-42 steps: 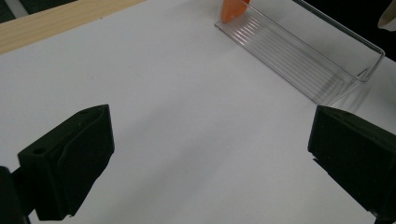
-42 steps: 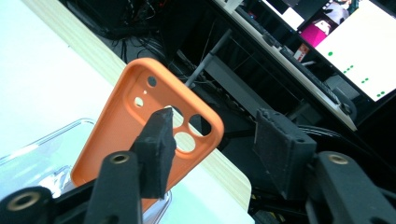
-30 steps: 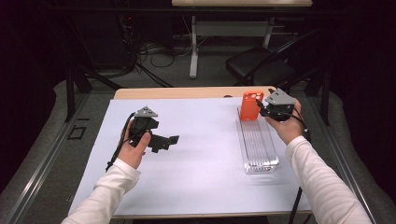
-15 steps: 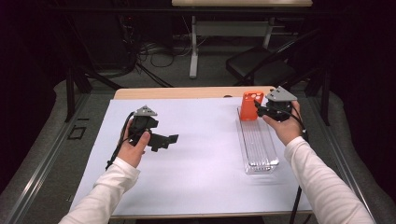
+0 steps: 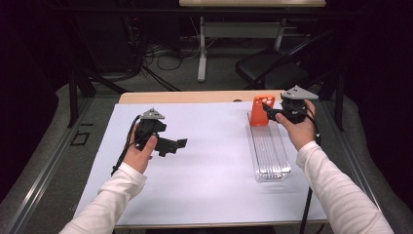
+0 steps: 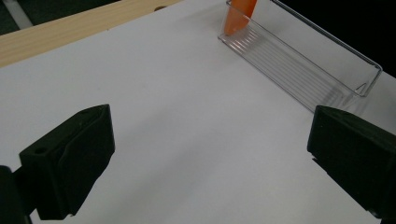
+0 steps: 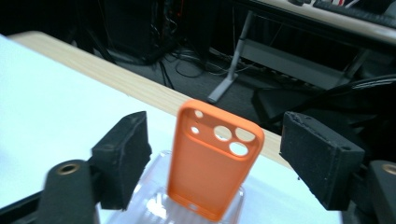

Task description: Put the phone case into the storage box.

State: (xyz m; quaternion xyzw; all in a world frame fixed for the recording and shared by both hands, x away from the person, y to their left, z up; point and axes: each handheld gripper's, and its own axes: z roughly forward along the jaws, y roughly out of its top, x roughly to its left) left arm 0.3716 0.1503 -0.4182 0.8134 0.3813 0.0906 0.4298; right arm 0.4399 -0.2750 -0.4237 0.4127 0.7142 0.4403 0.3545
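An orange phone case (image 5: 260,109) stands upright at the far end of a clear plastic tray (image 5: 270,151) on the right of the white mat. My right gripper (image 5: 269,112) hovers at that end, open. Its jaws have just been opening, and the case (image 7: 212,158) stands between the two pads with a gap on each side. In the right gripper view (image 7: 219,154) the case's camera holes face me, and the tray (image 7: 154,205) is below. My left gripper (image 5: 175,145) is held over the mat's left half, open and empty. The left gripper view (image 6: 210,154) looks across bare mat to the tray (image 6: 299,65) and case (image 6: 238,16).
The white mat (image 5: 209,161) covers most of the wooden table (image 5: 195,96), whose far edge shows bare. A dark chair (image 5: 272,68), desk legs and cables are on the floor beyond the table. Each gripper trails a cable along its forearm.
The right gripper's jaws have spread wider around the orange case, and the hand has drawn slightly back to the right. The case stays standing in the tray. The left hand has not moved.
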